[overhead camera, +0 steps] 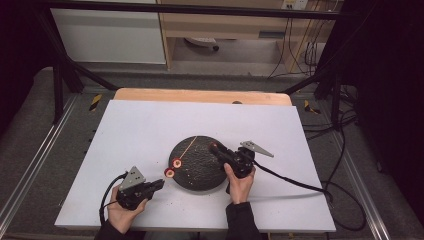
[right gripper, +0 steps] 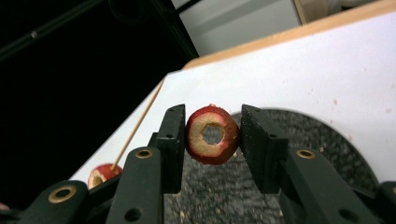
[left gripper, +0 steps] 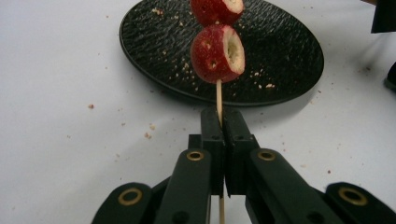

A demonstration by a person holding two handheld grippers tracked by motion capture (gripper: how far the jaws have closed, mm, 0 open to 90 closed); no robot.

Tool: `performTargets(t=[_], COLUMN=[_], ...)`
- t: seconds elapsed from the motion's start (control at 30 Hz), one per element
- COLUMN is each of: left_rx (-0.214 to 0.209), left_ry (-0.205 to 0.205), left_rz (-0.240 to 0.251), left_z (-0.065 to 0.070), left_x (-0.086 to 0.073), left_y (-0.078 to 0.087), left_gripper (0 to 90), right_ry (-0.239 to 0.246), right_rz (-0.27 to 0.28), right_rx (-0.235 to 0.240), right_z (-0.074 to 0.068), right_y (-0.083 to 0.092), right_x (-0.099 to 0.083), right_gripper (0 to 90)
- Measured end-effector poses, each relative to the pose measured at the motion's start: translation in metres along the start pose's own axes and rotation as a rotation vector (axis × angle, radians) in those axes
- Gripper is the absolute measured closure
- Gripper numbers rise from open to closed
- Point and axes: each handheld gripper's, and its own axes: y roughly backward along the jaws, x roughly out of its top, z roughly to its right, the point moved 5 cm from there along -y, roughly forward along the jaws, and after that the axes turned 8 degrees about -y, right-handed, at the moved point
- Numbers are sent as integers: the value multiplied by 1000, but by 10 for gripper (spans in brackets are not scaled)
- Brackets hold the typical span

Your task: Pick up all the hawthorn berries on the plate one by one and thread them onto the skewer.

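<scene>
A thin wooden skewer carries two red cored fruit pieces, and my left gripper is shut on its bare lower end. In the high view that gripper sits at the plate's left edge, with the skewer slanting up over the black round plate. My right gripper is shut on a third red fruit piece, cored hole facing the camera, above the plate. In the high view the right gripper hovers over the plate's right half. The skewer tip points up to the left of it.
The plate lies on a white sheet covering a wooden table. Crumbs dot the sheet and the plate. The right gripper's black cable trails off to the right. Dark frame legs stand beyond the table.
</scene>
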Motion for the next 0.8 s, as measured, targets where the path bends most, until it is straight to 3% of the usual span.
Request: performTargets(t=[0.43,0.8], left_rx=[-6,-20], left_ry=[2,2], left_rz=[32,39], left_z=[14,27], left_x=[19,24], left_y=[-9,-16], left_gripper=[881,881], right_ry=[-35,-72], right_rz=[121,224], right_rx=[44,59], right_z=[-5,-5], right_y=[6,4], right_x=[31,42], right_gripper=[623,624])
